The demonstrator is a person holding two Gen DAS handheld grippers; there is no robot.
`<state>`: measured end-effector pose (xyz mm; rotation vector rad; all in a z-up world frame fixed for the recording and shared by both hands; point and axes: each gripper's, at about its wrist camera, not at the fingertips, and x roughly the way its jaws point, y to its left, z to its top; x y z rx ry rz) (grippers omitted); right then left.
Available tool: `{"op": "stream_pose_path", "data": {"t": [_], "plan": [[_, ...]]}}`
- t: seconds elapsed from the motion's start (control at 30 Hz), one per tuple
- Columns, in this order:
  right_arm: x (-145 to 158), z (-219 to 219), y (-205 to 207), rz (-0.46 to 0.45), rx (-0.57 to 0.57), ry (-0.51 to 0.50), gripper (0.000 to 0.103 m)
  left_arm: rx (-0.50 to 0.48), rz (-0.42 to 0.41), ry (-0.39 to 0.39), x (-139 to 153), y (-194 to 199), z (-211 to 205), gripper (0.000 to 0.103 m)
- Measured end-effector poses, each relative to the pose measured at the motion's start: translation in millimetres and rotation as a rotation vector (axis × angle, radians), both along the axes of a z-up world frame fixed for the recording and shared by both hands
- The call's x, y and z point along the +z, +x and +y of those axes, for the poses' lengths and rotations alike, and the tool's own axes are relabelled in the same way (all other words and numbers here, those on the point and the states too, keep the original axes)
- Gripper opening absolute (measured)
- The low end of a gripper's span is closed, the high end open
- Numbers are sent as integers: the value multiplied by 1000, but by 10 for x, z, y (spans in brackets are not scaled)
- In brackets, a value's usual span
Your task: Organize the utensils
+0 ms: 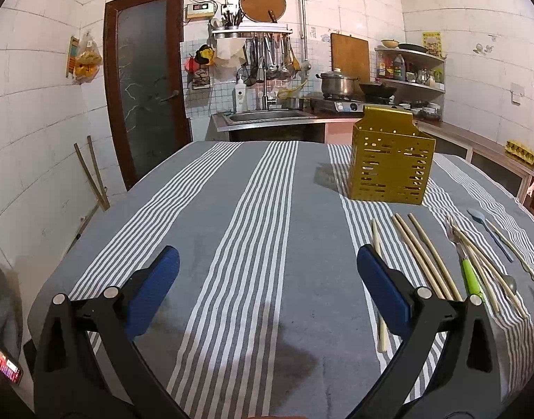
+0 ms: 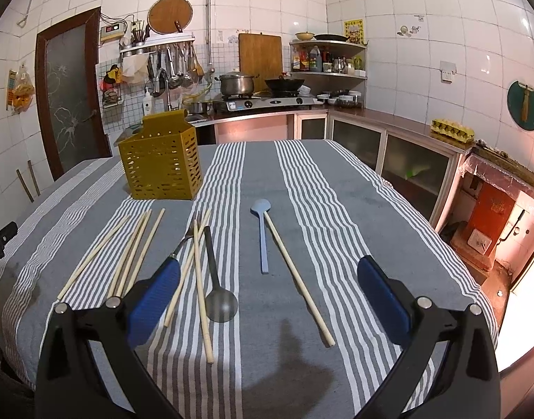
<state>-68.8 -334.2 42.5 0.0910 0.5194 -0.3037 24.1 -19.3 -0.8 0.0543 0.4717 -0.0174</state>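
Note:
A yellow perforated utensil holder (image 1: 391, 166) (image 2: 162, 164) stands upright on the striped tablecloth. Near it lie several wooden chopsticks (image 2: 134, 251) (image 1: 424, 255), a fork with a green handle (image 1: 471, 276) (image 2: 186, 237), a dark metal ladle (image 2: 216, 286) (image 1: 508, 281), a pale blue spoon (image 2: 261, 230) (image 1: 490, 232) and a single chopstick (image 2: 298, 279) beside it. My left gripper (image 1: 267, 288) is open over bare cloth, left of the chopsticks. My right gripper (image 2: 268, 289) is open above the ladle, the blue spoon and the single chopstick, holding nothing.
The table (image 1: 232, 209) is covered by a grey and white striped cloth. Behind it are a sink (image 1: 267, 117), a stove with a pot (image 2: 237, 83) and a wok, shelves and a counter along the right wall (image 2: 406, 125). A brown door (image 1: 144, 83) stands at the left.

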Motion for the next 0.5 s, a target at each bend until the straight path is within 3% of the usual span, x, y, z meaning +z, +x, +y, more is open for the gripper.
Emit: {"op": "stream_pose_path", "data": {"t": [0.5], "plan": [[-20,-22,91,24,6,23,99,-13,11,-12,-35,34,-24,98]]}}
